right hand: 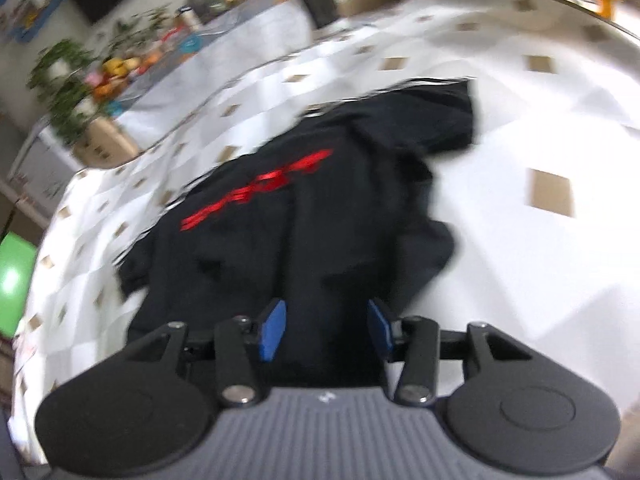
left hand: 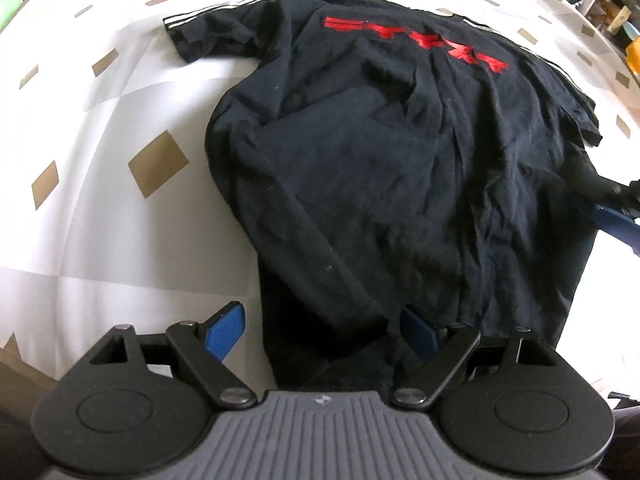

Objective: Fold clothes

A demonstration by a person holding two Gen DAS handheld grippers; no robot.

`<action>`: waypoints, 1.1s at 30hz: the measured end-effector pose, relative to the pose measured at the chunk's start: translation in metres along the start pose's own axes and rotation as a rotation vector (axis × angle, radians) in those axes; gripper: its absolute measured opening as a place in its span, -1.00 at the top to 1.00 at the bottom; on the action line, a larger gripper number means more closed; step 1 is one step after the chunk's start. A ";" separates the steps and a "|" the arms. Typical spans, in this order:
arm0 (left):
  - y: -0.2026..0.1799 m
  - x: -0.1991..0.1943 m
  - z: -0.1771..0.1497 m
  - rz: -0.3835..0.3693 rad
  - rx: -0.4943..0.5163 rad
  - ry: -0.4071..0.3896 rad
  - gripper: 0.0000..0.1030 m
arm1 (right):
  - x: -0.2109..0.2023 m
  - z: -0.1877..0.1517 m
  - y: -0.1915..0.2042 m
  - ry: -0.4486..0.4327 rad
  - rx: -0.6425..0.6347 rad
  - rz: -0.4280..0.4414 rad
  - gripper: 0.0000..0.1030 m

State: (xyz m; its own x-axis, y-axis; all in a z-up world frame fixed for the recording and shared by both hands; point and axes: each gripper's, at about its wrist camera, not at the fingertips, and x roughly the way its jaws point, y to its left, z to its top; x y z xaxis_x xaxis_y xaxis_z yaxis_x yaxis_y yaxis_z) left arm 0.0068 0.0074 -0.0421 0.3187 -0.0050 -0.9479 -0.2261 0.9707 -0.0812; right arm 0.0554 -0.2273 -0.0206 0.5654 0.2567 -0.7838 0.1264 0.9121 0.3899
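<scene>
Beyond the jaws, the black T-shirt is matt, wrinkled cloth; the worktop wears smooth white fabric.

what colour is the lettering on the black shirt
Red lettering on the shirt, clearest from the left wrist.

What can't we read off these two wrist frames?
- Red print on the black T-shirt: left view foreshortens it, right view is motion-blurred; unreadable.
- Shirt hem: hidden under the left gripper body.
- Right gripper: cloth contact lost in blur.
- Shelf clutter: blurred, too small.
</scene>
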 end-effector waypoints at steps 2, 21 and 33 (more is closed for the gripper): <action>-0.002 -0.002 0.000 0.004 0.008 -0.014 -0.63 | 0.000 -0.002 -0.009 0.014 0.015 -0.024 0.12; 0.005 -0.004 -0.004 0.008 -0.007 -0.010 -0.63 | 0.030 -0.028 0.016 0.087 -0.123 -0.076 0.76; 0.015 -0.008 -0.002 -0.037 -0.067 -0.015 -0.63 | 0.037 -0.015 0.067 0.044 -0.260 -0.005 0.86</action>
State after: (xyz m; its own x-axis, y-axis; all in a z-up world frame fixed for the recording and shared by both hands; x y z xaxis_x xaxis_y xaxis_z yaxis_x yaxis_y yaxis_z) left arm -0.0013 0.0218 -0.0360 0.3419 -0.0366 -0.9390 -0.2746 0.9517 -0.1371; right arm 0.0722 -0.1522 -0.0306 0.5286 0.2606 -0.8079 -0.0882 0.9634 0.2531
